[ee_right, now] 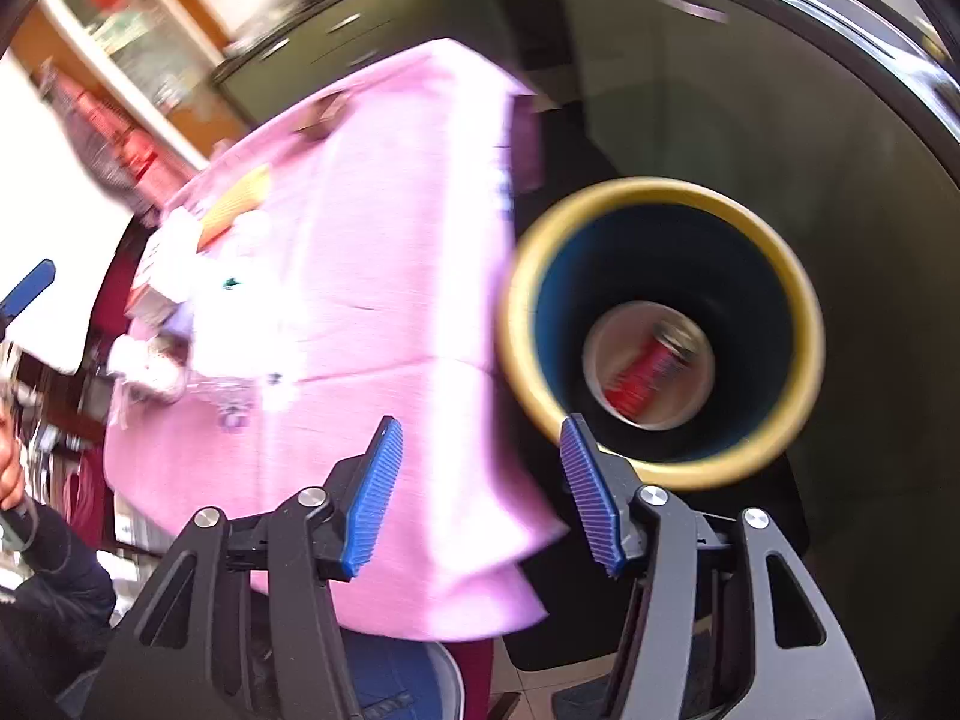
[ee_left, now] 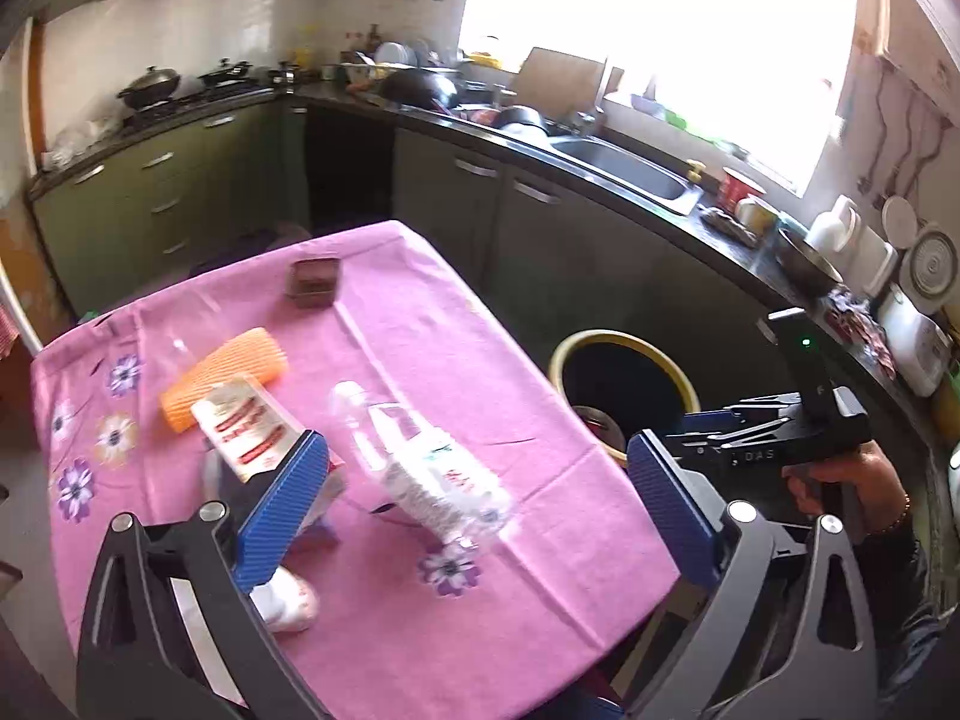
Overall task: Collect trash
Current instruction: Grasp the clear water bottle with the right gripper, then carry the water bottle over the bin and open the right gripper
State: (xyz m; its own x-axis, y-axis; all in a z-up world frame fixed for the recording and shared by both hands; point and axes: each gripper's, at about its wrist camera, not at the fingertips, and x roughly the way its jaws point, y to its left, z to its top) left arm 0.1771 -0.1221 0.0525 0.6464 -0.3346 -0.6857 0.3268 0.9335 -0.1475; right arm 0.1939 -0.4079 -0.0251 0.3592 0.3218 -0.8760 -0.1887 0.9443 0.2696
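A crumpled clear plastic bottle [ee_left: 420, 462] lies flat on the pink flowered tablecloth [ee_left: 420, 324], cap end pointing away. Left gripper [ee_left: 480, 492] and right gripper [ee_right: 480, 492] both released, empty.

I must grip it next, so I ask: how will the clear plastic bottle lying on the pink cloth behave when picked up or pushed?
The clear plastic bottle looks empty, so it is probably light. It lies on its side, so a push may roll it. Its thin walls would likely dent under the pads.
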